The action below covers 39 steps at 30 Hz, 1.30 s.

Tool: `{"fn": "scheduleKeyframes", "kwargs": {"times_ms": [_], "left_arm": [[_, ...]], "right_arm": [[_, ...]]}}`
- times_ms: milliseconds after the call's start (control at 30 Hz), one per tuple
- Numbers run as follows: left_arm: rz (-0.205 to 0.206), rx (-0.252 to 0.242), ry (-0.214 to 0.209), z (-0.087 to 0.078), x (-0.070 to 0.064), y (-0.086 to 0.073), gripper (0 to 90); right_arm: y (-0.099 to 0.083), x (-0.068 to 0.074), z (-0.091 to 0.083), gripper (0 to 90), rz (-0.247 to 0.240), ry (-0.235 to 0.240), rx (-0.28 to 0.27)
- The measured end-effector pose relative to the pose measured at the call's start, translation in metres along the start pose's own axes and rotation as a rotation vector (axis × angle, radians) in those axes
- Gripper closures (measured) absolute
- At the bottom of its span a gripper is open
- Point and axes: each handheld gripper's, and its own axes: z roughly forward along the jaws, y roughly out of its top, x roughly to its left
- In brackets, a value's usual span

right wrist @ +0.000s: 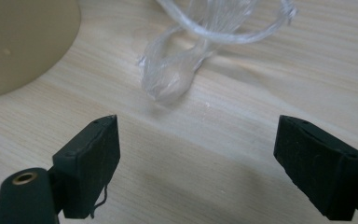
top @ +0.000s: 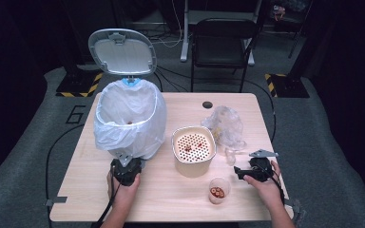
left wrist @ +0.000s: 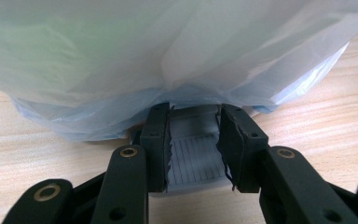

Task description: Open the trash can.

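Pedal: the grey ribbed pedal [left wrist: 193, 156] sticks out at the foot of the bin, under the overhanging bag, low on the table's left half.
Left gripper: the left gripper [left wrist: 193, 149] has its fingers [left wrist: 154, 140] narrowed around the pedal, one at each side edge, touching or nearly so; a firm clamp cannot be told.
Bin: the bin [top: 129, 121] stands with its lid [top: 122, 51] tipped up and back, the white bag [left wrist: 168, 51] draped over its rim and down its sides.
Right gripper: the right gripper [right wrist: 242, 154] hovers low over bare wood with its fingers [right wrist: 93, 163] spread wide and holding nothing.
Clear wrap: the crumpled clear plastic [right wrist: 200, 46] lies just ahead of the right gripper, apart from it.
Strainer tub: the cream tub [top: 193, 151] with a perforated insert sits mid-table, between the two grippers.
Cup: a small clear cup [top: 218, 190] stands near the front edge, just beside the right gripper.
Open room: the table [top: 171, 204] has bare wood along its front edge between the hands.
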Motion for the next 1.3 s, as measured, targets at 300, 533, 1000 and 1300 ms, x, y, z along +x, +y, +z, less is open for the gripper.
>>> {"fn": "scheduleKeyframes", "kwargs": {"times_ms": [300, 533, 1000, 1300], "left_arm": [[-0.004, -0.005, -0.006, 0.0, 0.001, 0.0, 63.6], [-0.011, 0.002, -0.016, 0.001, -0.001, 0.0, 63.6], [-0.013, 0.005, -0.02, 0.001, 0.0, 0.0, 63.6], [-0.014, 0.004, -0.019, 0.001, 0.0, 0.0, 63.5]], "right_arm": [[0.029, -0.009, -0.01, 14.0, 0.012, 0.005, -0.047], [0.056, -0.011, -0.008, 11.4, -0.012, 0.003, -0.051], [0.127, -0.006, -0.005, 0.0, -0.005, 0.022, -0.088], [0.165, 0.008, 0.005, 0.0, -0.038, 0.002, -0.086]]}}
